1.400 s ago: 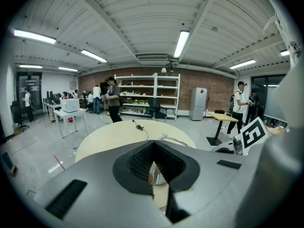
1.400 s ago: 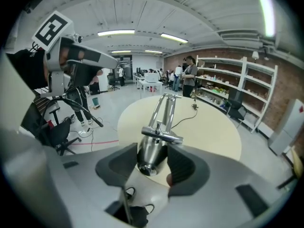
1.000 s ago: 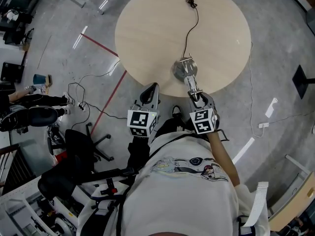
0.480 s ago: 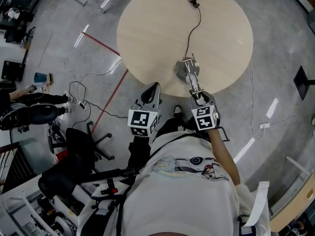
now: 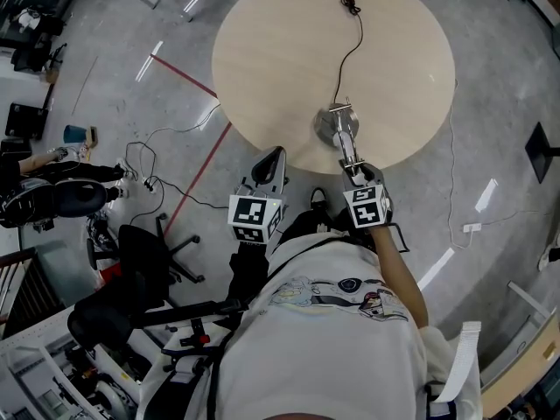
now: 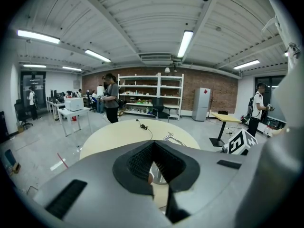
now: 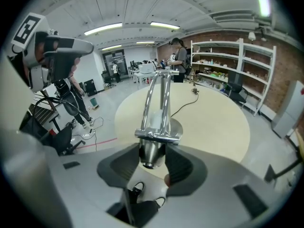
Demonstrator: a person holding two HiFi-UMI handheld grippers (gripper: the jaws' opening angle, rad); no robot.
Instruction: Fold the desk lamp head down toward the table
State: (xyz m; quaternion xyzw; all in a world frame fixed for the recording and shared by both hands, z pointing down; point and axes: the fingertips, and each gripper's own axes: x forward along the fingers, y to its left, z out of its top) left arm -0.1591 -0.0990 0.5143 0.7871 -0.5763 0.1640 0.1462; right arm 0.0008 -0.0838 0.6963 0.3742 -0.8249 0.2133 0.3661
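A chrome desk lamp (image 5: 343,138) stands on the round beige table (image 5: 262,59). Its disc base (image 5: 325,129) sits close to the edge nearest the person. A black power cord (image 5: 348,46) runs from the base across the tabletop to the far side.

The lamp's arm (image 7: 159,103) is a pair of parallel polished rods. In the head view it leans from the base toward the person, ending about over the table's near edge.

There the right gripper (image 5: 360,173) has the lamp head (image 7: 151,148), a small metal cone under a crossbar. The cone sits between the two dark ribbed pads (image 7: 126,167), which press on either flank of it, narrow end toward the camera.

The left gripper (image 5: 271,157) is off the table, just short of its edge and well left of the lamp. Its jaws are drawn together at the tips with nothing between them.

The only clear print is the black-and-white square markers on the left gripper's cube (image 5: 253,220) and the right gripper's cube (image 5: 366,208). The person's white shirt (image 5: 332,348) bears a cartoon graphic, and any lettering in it is too small to read.

A red tape line (image 5: 197,178) crosses the grey floor beside the table. White shelving (image 6: 152,94) stands against the brick wall beyond.
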